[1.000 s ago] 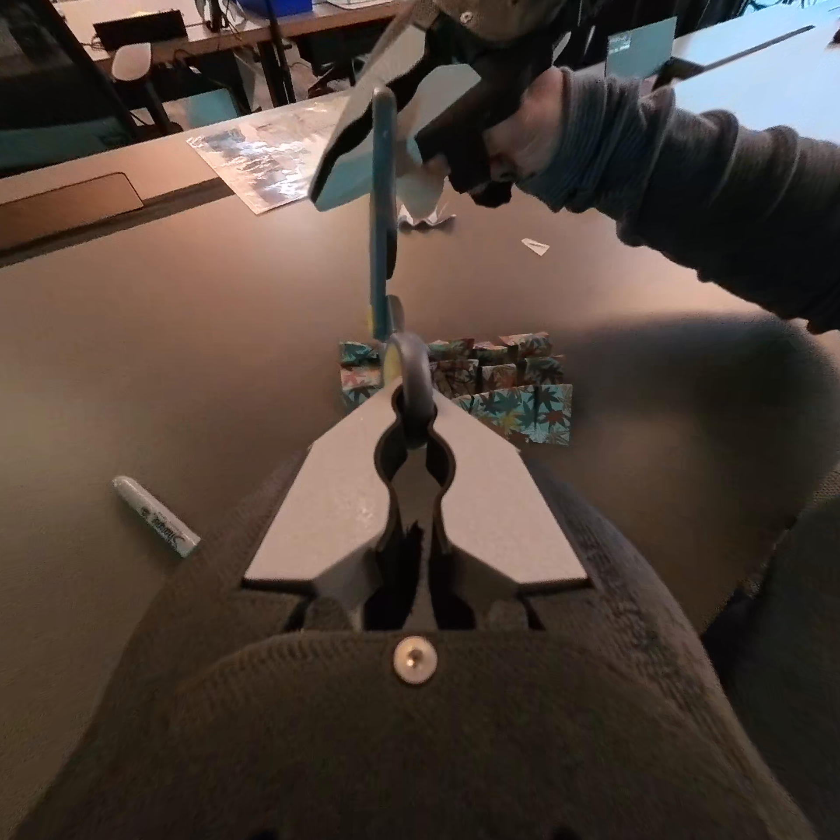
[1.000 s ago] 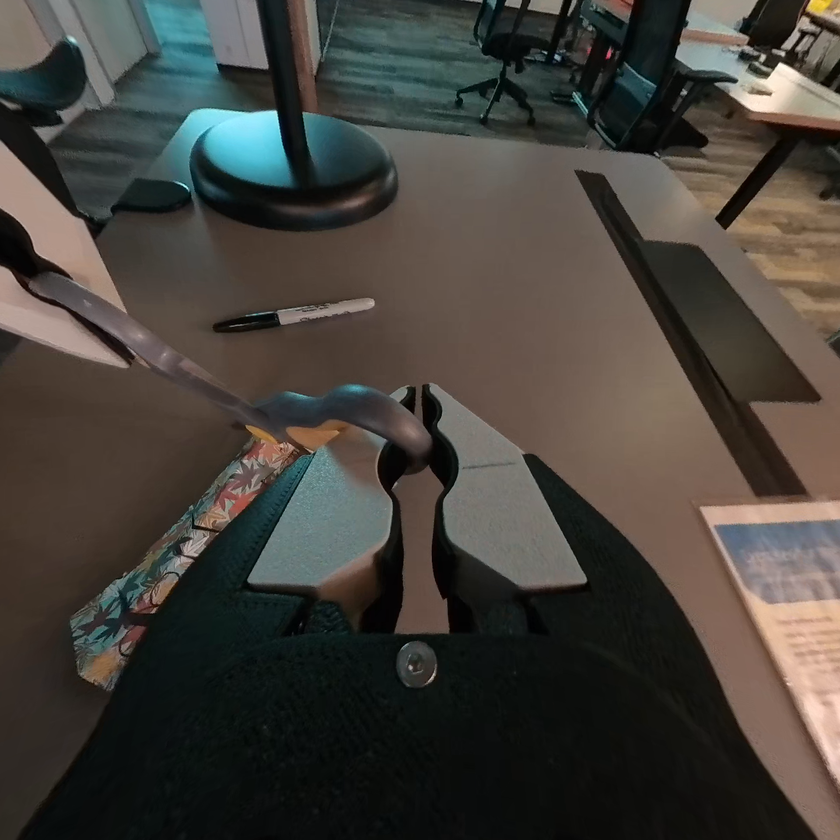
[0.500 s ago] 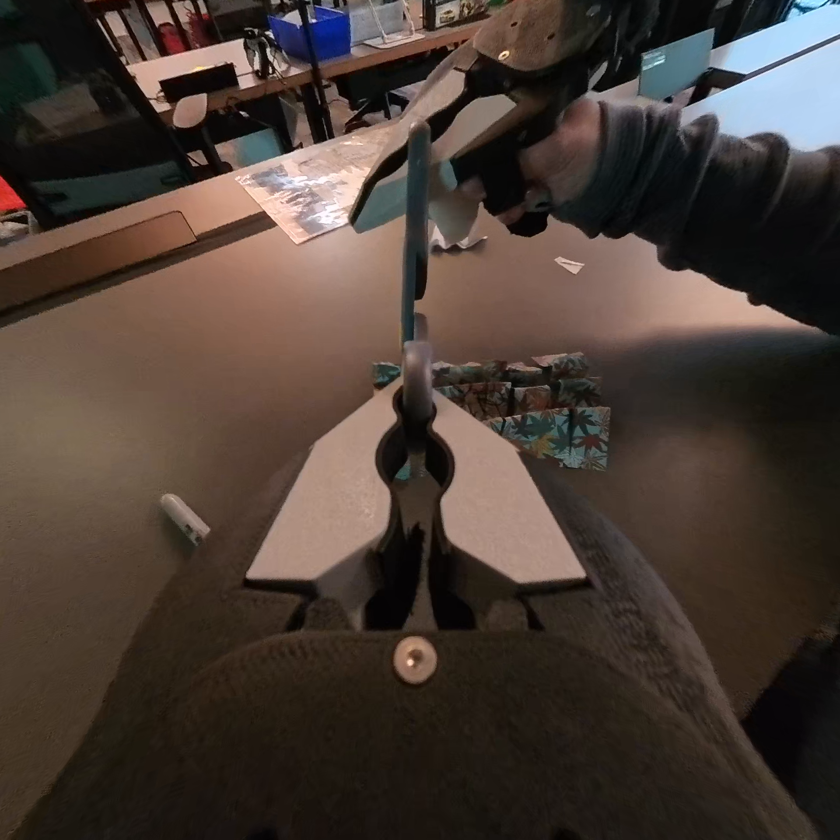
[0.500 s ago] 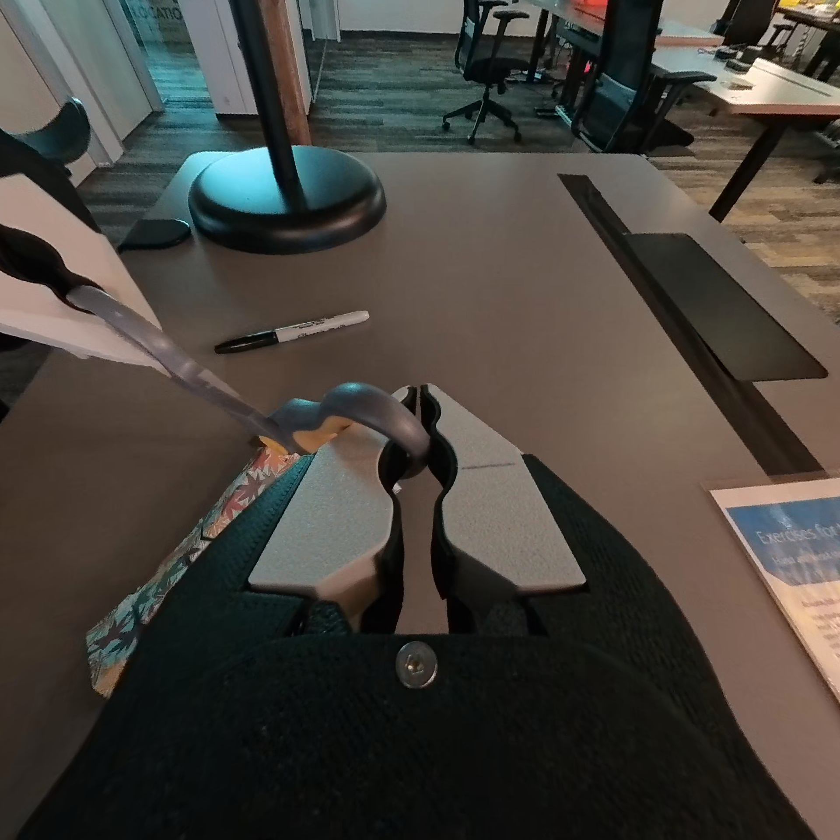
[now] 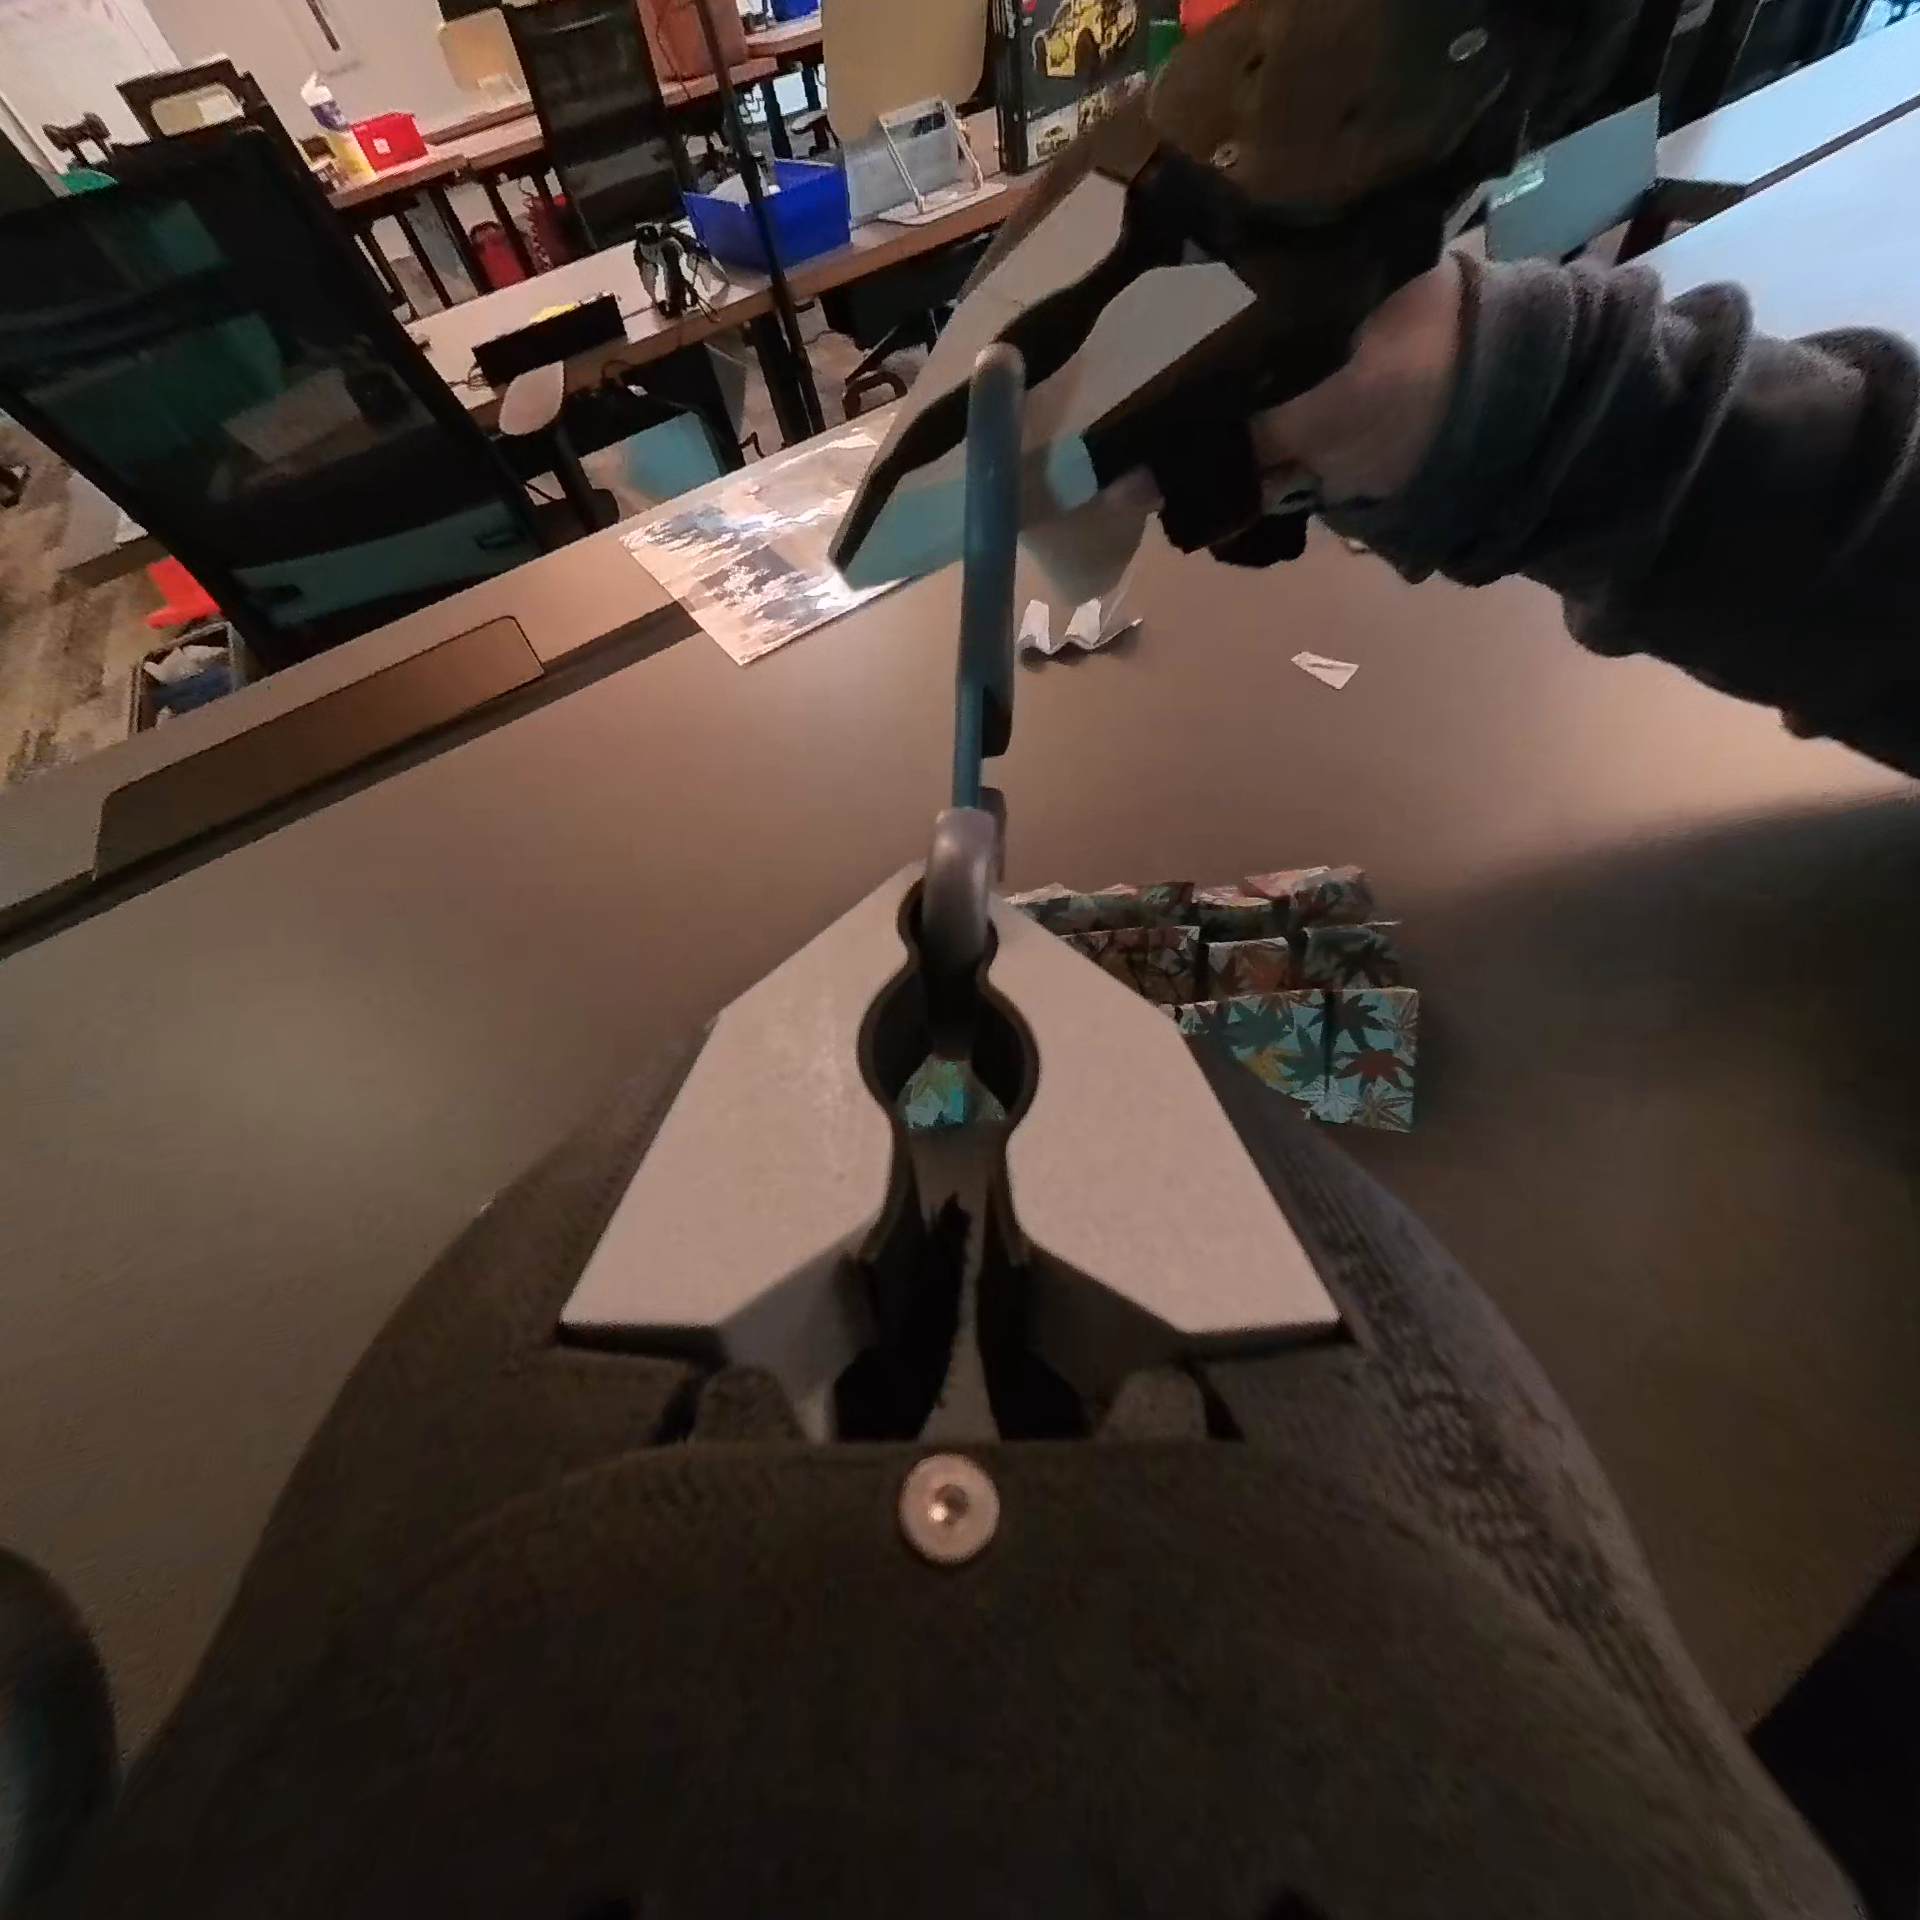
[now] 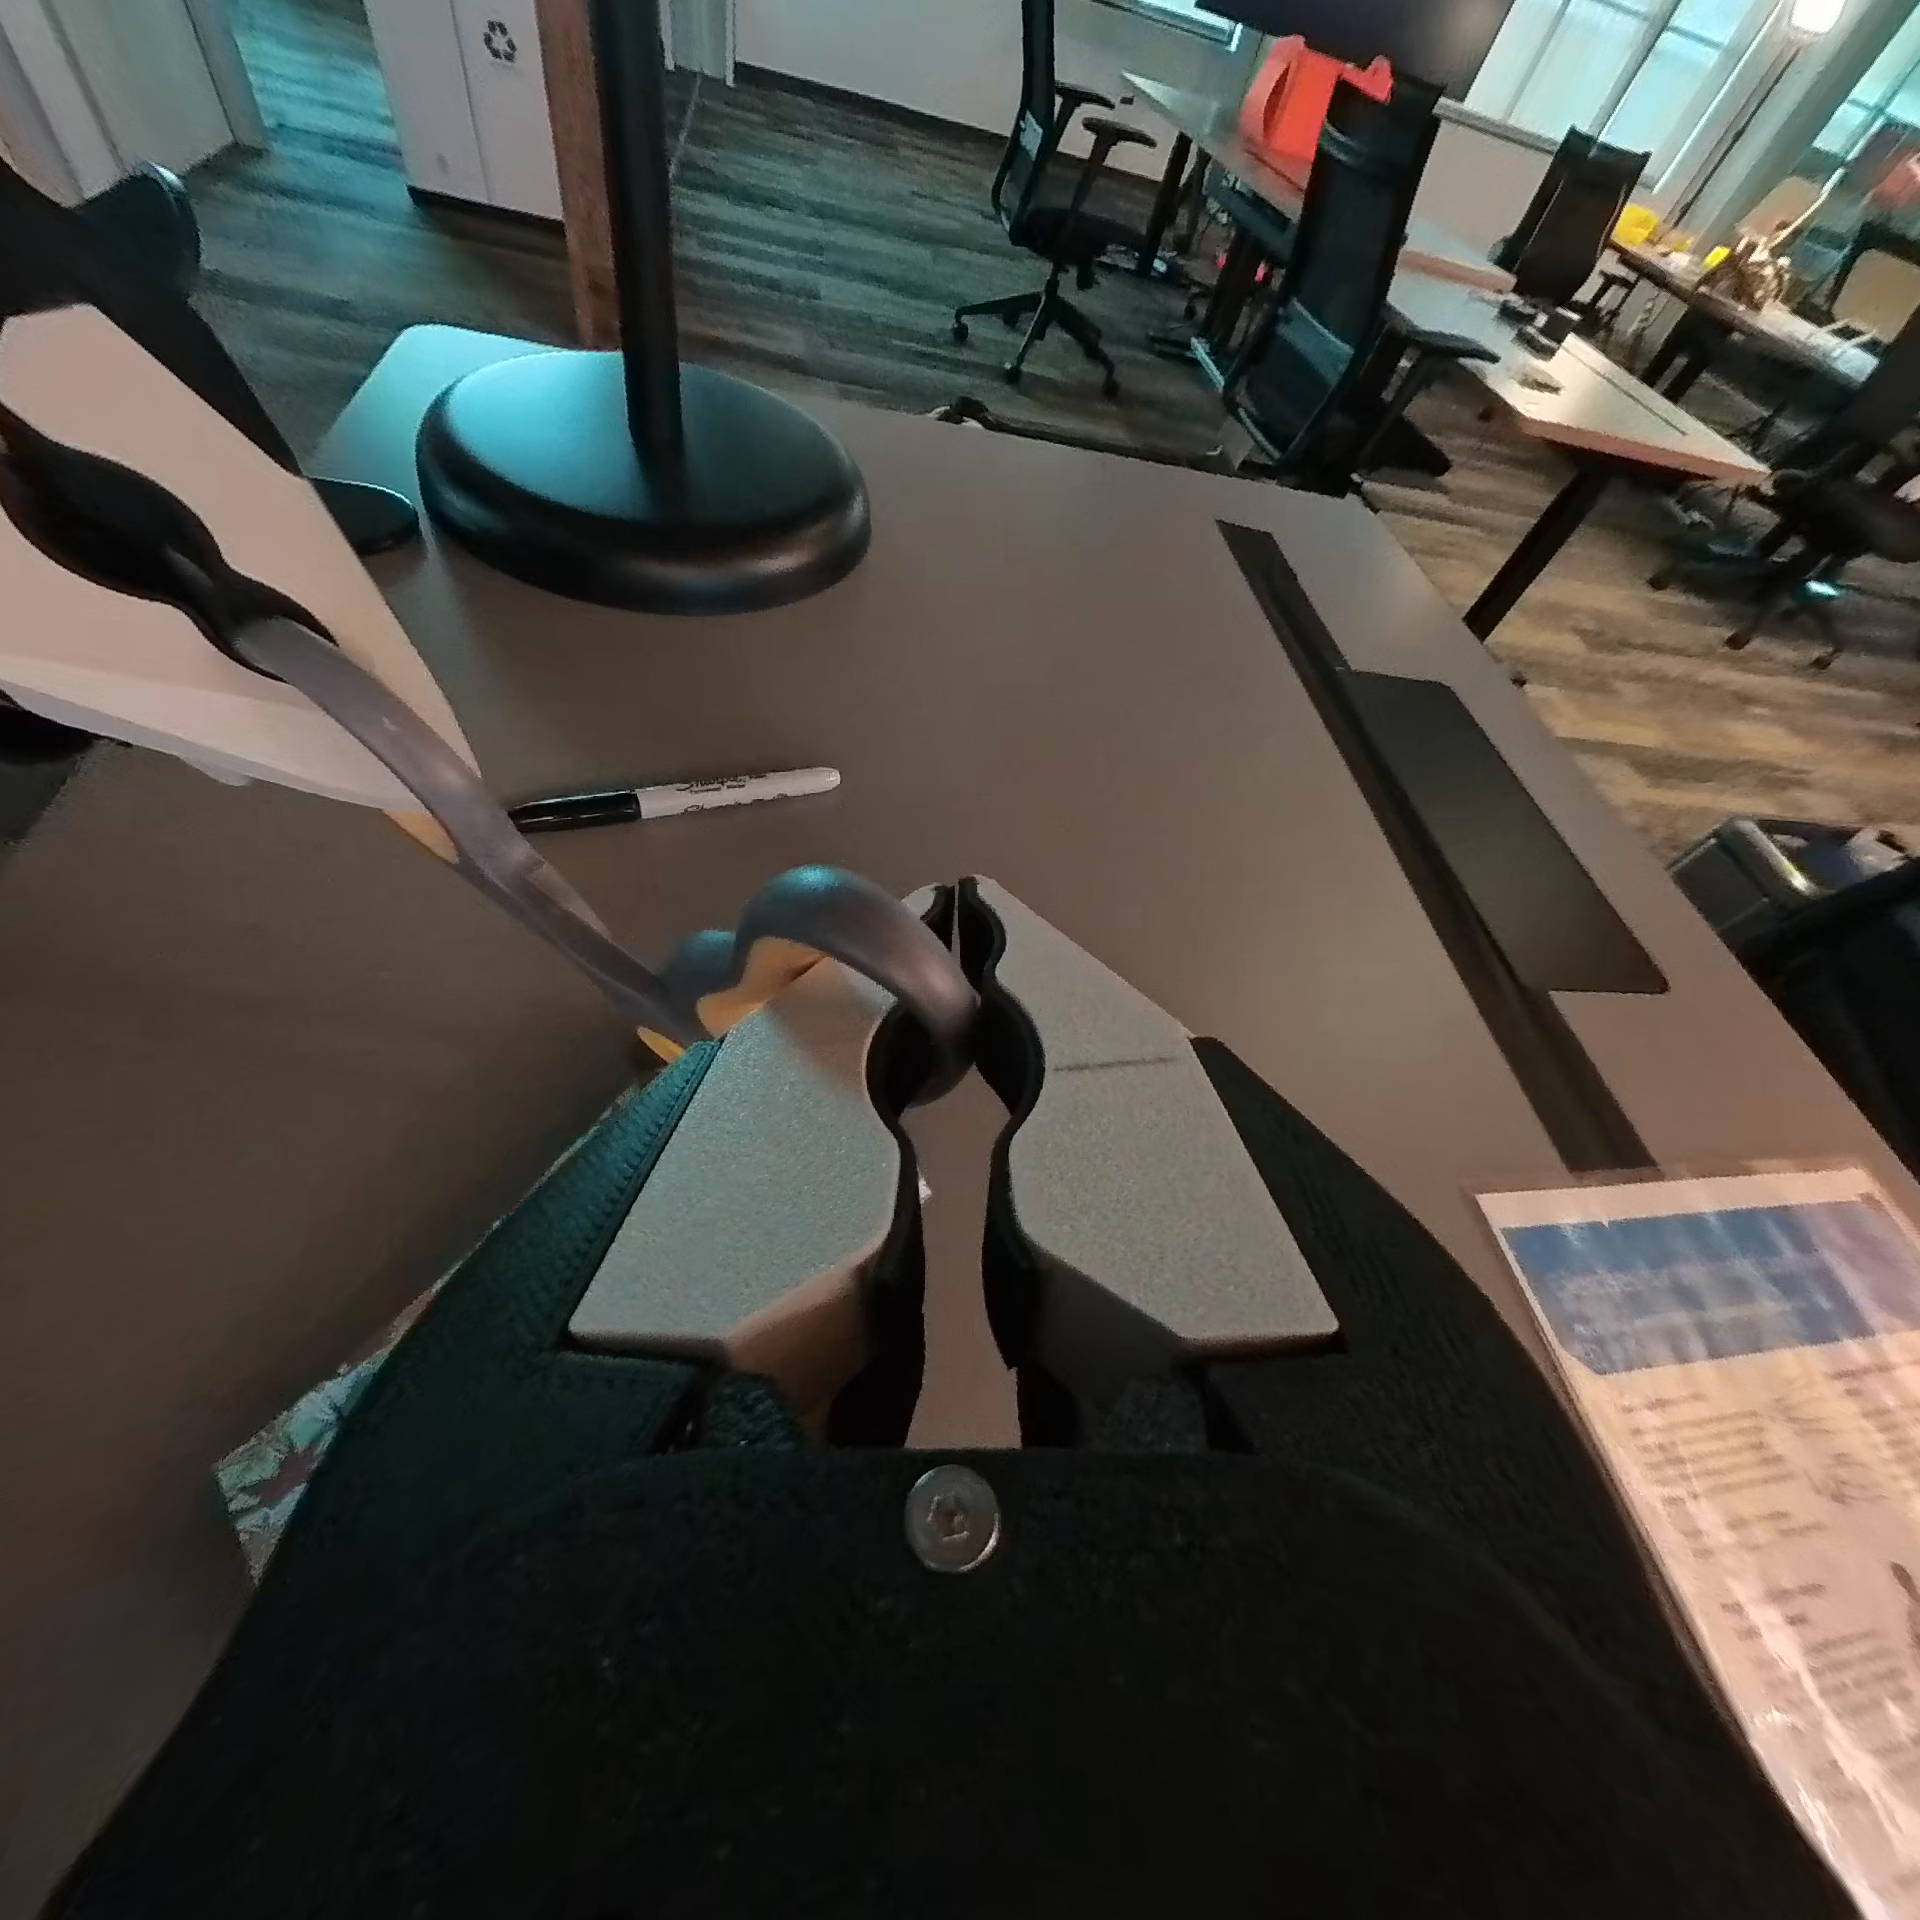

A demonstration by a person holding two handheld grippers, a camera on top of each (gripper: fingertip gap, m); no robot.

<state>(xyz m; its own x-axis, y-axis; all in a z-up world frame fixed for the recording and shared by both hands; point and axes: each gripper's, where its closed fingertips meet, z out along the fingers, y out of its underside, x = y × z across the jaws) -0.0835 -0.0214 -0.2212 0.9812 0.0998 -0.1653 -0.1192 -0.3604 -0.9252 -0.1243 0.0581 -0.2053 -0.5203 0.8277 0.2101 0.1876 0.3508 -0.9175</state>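
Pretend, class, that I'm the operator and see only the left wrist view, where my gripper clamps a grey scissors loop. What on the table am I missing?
Observer: A marker with a black cap lies on the table, beyond the right gripper.
Operator: Does anything stand behind it?
Observer: Yes, a round black base with an upright pole, at the table's far end.
Operator: And the scissors, anything hidden from me?
Observer: The scissors have a yellow lining inside the handle near the loop that the right gripper clamps.
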